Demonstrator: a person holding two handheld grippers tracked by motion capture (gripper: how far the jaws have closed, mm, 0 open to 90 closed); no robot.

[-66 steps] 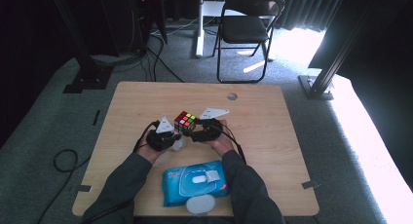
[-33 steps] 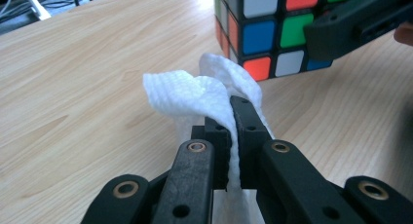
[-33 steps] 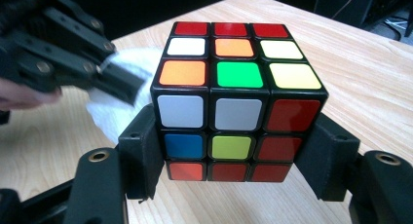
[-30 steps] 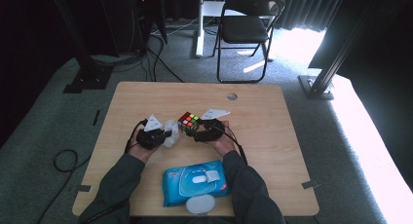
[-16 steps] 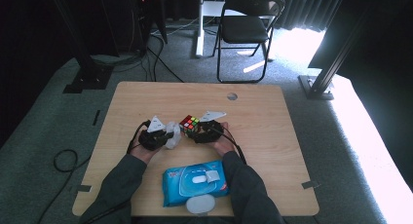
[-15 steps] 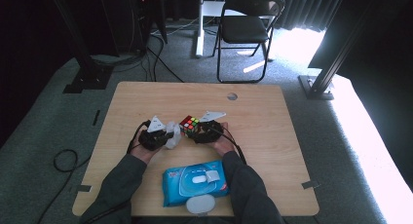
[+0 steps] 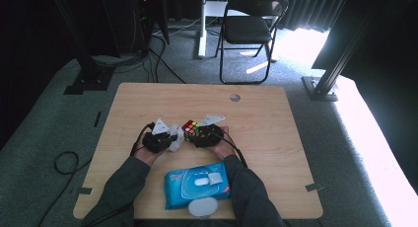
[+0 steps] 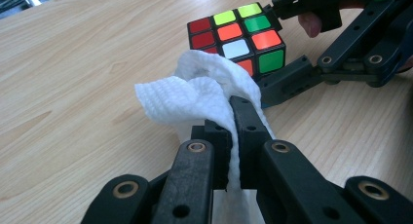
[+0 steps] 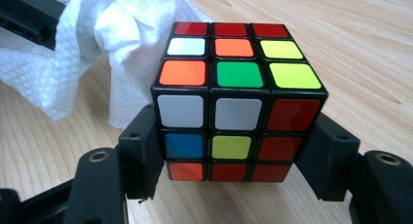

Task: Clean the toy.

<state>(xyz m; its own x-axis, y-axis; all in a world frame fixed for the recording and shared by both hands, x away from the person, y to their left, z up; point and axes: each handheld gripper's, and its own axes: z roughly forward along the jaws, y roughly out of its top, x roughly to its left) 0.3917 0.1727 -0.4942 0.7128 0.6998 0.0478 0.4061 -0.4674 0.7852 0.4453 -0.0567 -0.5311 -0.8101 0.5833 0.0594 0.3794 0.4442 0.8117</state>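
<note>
We look down on a wooden table [image 7: 276,113] where a person's two forearms reach in, each hand working a pair of black tongs. Just behind the tongs, toward the person, lies a blue pack of wipes [image 7: 196,185], and a small white lid [image 7: 202,206] sits at the table's near edge.

The right tongs [image 9: 229,151] grasp a scrambled puzzle cube [image 9: 237,100]; one jaw presses on each of two opposite sides, low down near the table. Its top face shows red, white, orange, yellow and green stickers.

The left tongs [image 8: 233,136] are clenched on a crumpled white wipe [image 8: 195,95], which is pinched between the jaws and bunches up past their tips. The wipe rests against the side of the cube that faces the left tongs, so the two tongs meet closely at the cube.
</note>
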